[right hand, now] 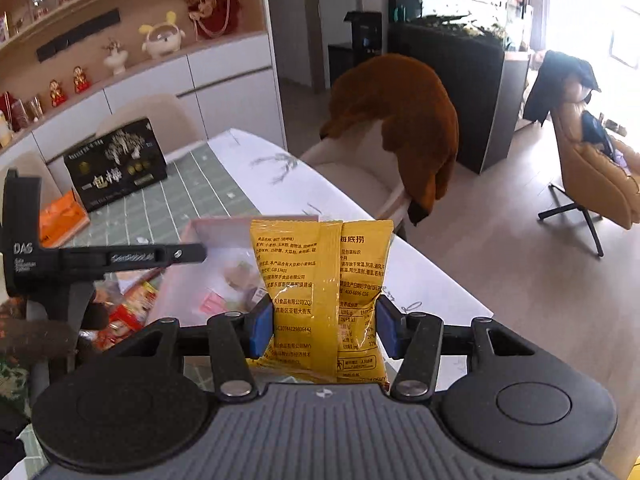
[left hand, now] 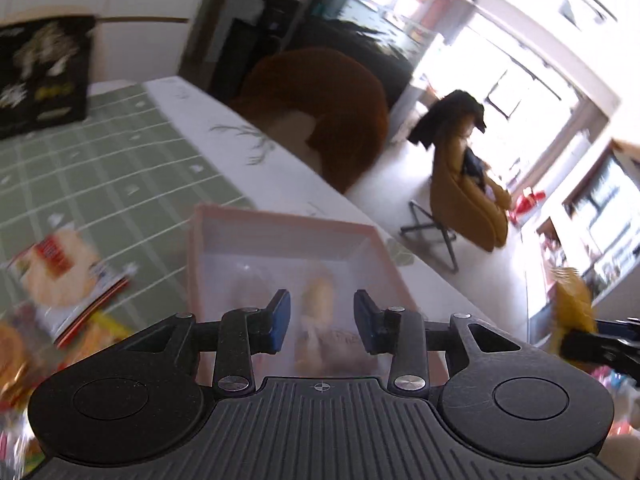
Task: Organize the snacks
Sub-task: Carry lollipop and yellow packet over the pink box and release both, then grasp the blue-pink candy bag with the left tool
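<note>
While the left hand-held gripper (left hand: 322, 322) gapes empty, the right hand-held gripper (right hand: 325, 330) pinches a yellow packet (right hand: 320, 280) — upright.

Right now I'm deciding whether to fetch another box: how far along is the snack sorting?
Partly done. A few snacks already lie in the pink box. In hand: the right gripper pinches a yellow packet above it; the left gripper is open and empty. Left: loose packets on the green tablecloth.

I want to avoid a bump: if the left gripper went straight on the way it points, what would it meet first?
Probably the pink bin, or the snacks inside; it lies directly ahead of the open, empty left gripper. Depth is unclear through blur.
</note>
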Tool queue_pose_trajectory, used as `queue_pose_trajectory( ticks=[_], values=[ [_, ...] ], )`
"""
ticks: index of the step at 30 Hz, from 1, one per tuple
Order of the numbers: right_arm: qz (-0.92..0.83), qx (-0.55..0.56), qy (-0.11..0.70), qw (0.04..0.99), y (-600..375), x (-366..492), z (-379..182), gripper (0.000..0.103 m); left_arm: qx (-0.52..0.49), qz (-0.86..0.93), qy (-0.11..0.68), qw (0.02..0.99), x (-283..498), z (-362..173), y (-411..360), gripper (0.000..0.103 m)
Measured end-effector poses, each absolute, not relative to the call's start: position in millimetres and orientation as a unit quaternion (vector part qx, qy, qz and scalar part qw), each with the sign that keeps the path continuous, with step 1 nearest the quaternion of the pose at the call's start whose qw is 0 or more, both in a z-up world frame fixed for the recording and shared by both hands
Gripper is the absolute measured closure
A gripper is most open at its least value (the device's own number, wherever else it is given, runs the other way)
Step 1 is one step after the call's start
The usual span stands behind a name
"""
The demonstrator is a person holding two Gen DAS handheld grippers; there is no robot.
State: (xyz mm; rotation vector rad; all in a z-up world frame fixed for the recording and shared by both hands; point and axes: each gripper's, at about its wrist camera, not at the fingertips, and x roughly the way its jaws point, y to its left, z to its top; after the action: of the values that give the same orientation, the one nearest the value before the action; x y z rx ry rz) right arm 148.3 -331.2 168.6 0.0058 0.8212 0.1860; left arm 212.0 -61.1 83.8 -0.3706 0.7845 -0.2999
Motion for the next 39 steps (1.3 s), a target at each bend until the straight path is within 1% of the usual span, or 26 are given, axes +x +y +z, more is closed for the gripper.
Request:
queue_pose_trajectory(
  ticks=[3, 7, 9, 10, 14, 19, 22, 24, 26, 27, 31, 35, 37, 38, 39],
  values=[
    [0.103, 0.009, 0.412, 0.905, -330, 166, 153, 0.051, -0.169, -0.113, 0.379, 0.903, 189, 79, -34, 0.063],
    [0.153, 0.062, 0.440, 0.883, -301, 220, 131, 0.051, -0.181, -0.035, 0.391, 0.902, 162, 71, 21, 0.063],
    [0.183, 0.086, 0.444, 0.873, -284, 245, 123, 0.046, -0.192, 0.016, 0.397, 0.897, 149, 65, 51, 0.063],
    [0.188, 0.086, 0.448, 0.870, -271, 260, 116, 0.040, -0.196, 0.044, 0.399, 0.895, 141, 64, 65, 0.063],
    [0.171, 0.073, 0.464, 0.866, -243, 281, 96, 0.039, -0.214, 0.113, 0.398, 0.885, 115, 61, 118, 0.063],
    [0.171, 0.067, 0.474, 0.861, -233, 258, 85, 0.039, -0.226, 0.140, 0.411, 0.872, 107, 52, 152, 0.063],
    [0.165, 0.050, 0.476, 0.862, -224, 234, 82, 0.038, -0.213, 0.121, 0.421, 0.873, 114, 42, 151, 0.063],
    [0.166, 0.039, 0.480, 0.861, -218, 215, 79, 0.034, -0.204, 0.099, 0.439, 0.870, 118, 35, 144, 0.063],
    [0.169, 0.034, 0.487, 0.856, -213, 195, 78, 0.033, -0.179, 0.086, 0.443, 0.874, 117, 29, 134, 0.060],
    [0.173, 0.031, 0.491, 0.853, -209, 185, 75, 0.032, -0.158, 0.078, 0.438, 0.882, 115, 29, 129, 0.060],
    [0.192, 0.027, 0.508, 0.840, -183, 152, 64, 0.031, -0.136, 0.029, 0.440, 0.887, 100, 28, 120, 0.060],
    [0.224, 0.011, 0.524, 0.822, -146, 134, 52, 0.026, -0.114, -0.006, 0.447, 0.887, 75, 28, 114, 0.059],
    [0.251, -0.004, 0.532, 0.809, -122, 128, 44, 0.026, -0.121, -0.011, 0.451, 0.884, 62, 28, 116, 0.059],
    [0.256, -0.010, 0.536, 0.804, -110, 128, 39, 0.026, -0.128, -0.007, 0.452, 0.883, 57, 29, 118, 0.062],
    [0.257, -0.016, 0.539, 0.802, -101, 129, 35, 0.026, -0.138, 0.000, 0.451, 0.882, 51, 29, 122, 0.063]
  ],
)
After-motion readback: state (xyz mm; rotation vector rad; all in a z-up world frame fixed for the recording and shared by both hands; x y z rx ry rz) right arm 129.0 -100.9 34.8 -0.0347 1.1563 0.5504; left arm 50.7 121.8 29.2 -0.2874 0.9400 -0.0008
